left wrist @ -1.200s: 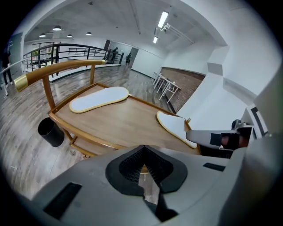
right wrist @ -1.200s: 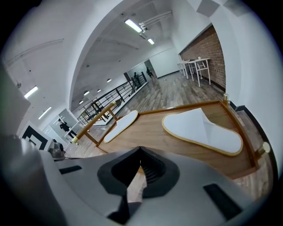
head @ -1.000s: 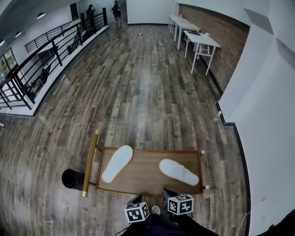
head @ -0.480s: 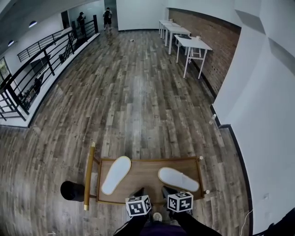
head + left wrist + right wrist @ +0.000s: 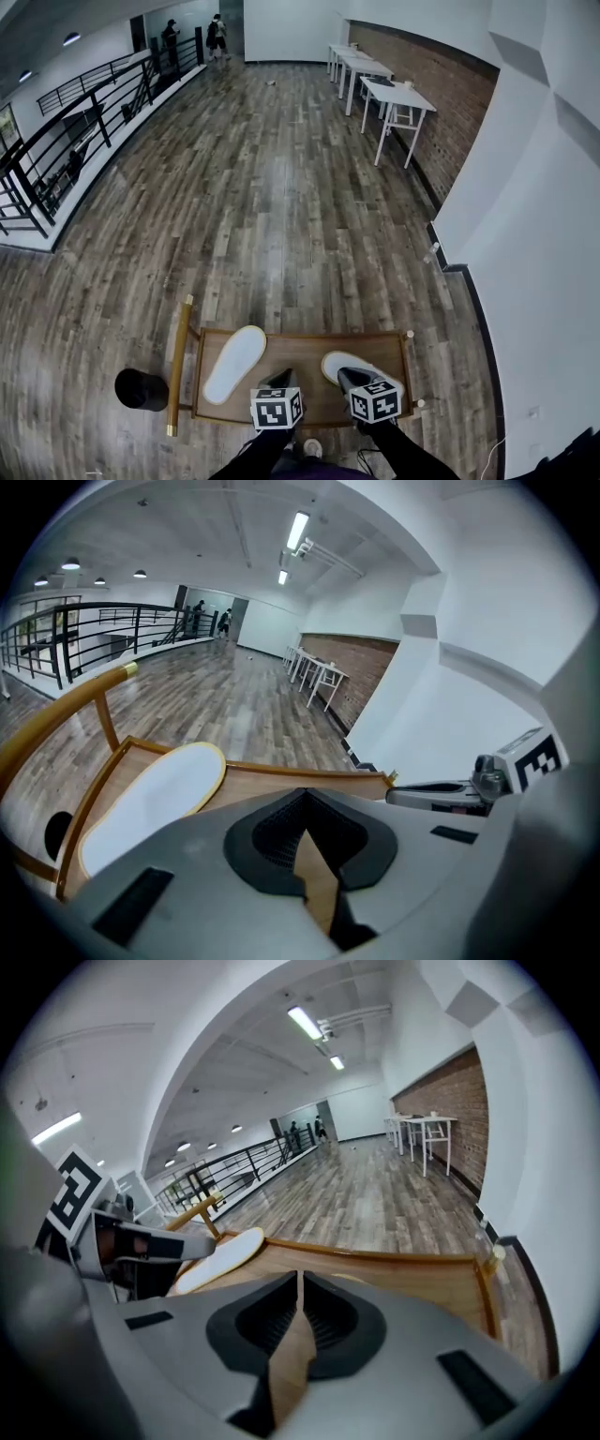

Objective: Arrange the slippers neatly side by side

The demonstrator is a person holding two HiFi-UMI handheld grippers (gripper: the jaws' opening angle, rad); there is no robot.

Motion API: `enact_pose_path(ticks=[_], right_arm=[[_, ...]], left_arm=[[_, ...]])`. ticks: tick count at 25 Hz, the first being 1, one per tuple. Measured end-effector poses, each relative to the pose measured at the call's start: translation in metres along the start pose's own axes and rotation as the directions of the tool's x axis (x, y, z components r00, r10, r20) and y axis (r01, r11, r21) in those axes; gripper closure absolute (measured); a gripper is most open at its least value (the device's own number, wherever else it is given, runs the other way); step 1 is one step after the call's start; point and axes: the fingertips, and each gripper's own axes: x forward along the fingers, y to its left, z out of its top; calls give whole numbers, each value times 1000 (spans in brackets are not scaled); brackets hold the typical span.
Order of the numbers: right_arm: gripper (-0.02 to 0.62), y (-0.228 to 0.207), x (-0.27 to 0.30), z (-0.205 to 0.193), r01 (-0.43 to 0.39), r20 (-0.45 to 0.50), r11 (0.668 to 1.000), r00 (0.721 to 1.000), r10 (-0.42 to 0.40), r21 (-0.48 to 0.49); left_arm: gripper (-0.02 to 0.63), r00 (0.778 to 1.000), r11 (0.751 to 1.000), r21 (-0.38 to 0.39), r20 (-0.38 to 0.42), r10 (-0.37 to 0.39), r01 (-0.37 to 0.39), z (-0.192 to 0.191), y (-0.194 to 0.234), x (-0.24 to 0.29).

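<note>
Two white slippers lie apart on a low wooden tray cart (image 5: 309,335). The left slipper (image 5: 234,364) points up and slightly right; it also shows in the left gripper view (image 5: 150,803). The right slipper (image 5: 358,361) lies angled toward the right, its near part hidden under my right gripper. My left gripper (image 5: 279,379) hangs shut over the cart's near middle, between the slippers, holding nothing. My right gripper (image 5: 351,377) is shut too, just above the right slipper's inner end. Both pairs of jaws meet at their tips (image 5: 302,794) (image 5: 299,1274).
A wooden handle bar (image 5: 178,361) runs along the cart's left side, with a black round object (image 5: 141,389) on the floor beside it. White wall stands close on the right. White tables (image 5: 394,94) and a black railing (image 5: 66,131) are far off.
Both grippers have moved forward from the cart's near edge to over its surface. The right one now covers part of the right slipper. The slippers have not moved.
</note>
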Motion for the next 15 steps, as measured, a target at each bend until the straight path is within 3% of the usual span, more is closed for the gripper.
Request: enact_pose_path(ticks=[2,4,7,10,12,15], right_arm=[[592,-25,0,5,9,-59,992,998,-17,-128],[533,-52,2,9,11,-137,966,989,-48,-259],[480,-70,8,0,-111,-317,909,948,-24,-401],[465,-67,15,-26,-328,-551,807,834,4,-490],[463,-65,16,-40,-421,-650,745,760,-24,-518],[463,-68,24,-50,-476,-718,706,693,-66,-524]], left_arm=[[606,1000,1000,-16,3,-6,6,1,3,0],[606,1000,1000,-23,-1,-3,2,0,6,-1],[606,1000,1000,-26,-16,5,-6,-6,12,-4],[606,1000,999,-30,-28,12,-13,-14,18,-6],[606,999,999,-31,-34,15,-17,-18,22,-10],[606,999,999,-30,-46,27,-29,-23,29,-14]])
